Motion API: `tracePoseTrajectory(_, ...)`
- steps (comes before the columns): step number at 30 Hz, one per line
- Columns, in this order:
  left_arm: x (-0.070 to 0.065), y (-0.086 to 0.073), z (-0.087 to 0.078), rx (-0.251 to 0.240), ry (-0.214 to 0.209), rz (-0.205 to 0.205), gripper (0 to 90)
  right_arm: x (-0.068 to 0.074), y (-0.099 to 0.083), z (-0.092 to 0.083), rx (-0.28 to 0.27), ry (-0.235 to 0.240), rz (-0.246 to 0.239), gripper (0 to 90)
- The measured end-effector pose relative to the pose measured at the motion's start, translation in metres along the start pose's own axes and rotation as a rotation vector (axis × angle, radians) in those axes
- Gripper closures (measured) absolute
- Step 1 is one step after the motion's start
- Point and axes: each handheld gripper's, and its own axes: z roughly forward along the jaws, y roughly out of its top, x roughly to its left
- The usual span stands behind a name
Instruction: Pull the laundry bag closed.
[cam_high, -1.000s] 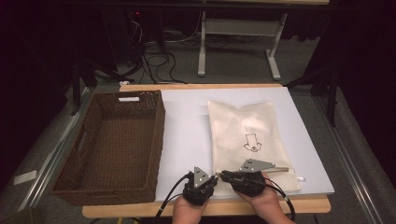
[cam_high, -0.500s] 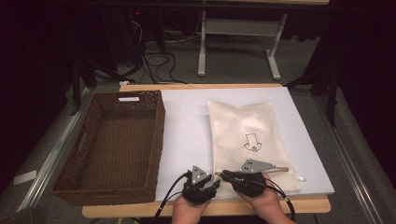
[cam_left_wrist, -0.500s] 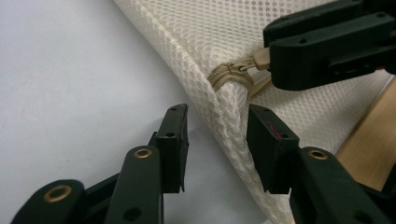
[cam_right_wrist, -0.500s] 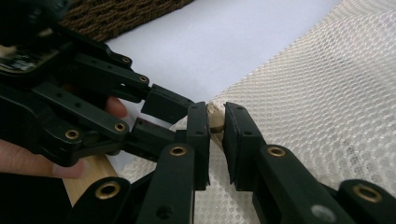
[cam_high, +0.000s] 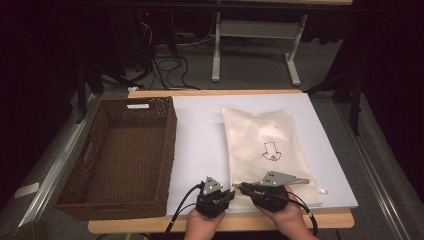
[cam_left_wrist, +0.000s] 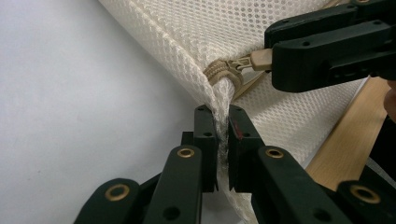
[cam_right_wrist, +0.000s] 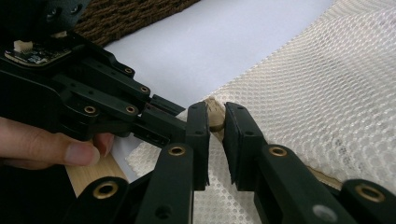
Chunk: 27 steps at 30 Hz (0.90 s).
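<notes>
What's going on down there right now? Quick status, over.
Left gripper shut on mesh bag corner. Right gripper shut on zipper pull. Wicker basket off to the side, nothing blocking.

**Little to read on the table**

No word, brand or number can be read anywhere. The one sign is a small dark line drawing (cam_high: 271, 151) printed on the cream mesh bag (cam_high: 260, 130): an outline shaped roughly like a broad arrow with a curl at its foot, standing well beyond the jaws of both grippers, toward the far end of the bag. A white label (cam_high: 138, 106) sits on the far rim of the wicker basket (cam_high: 100, 165), off to the left of the jaws; whatever is on it is too small to make out.
</notes>
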Motion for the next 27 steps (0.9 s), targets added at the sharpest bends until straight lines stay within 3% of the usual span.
tracePoseTrajectory(15, -0.0018, 0.0, 0.0006, 0.002, 0.003, 0.013, 83.7, 0.0007, 0.0, 0.0025, -0.001, 0.017, 0.015, 81.1)
tracePoseTrajectory(19, -0.0019, 0.0, 0.0009, 0.005, 0.003, 0.016, 83.5, 0.0009, -0.0001, 0.0037, 0.003, 0.015, 0.022, 86.7)
tracePoseTrajectory(27, -0.0038, 0.0002, 0.0011, 0.002, 0.006, 0.033, 83.6, 0.0014, -0.0001, 0.0049, 0.005, 0.016, 0.017, 86.3)
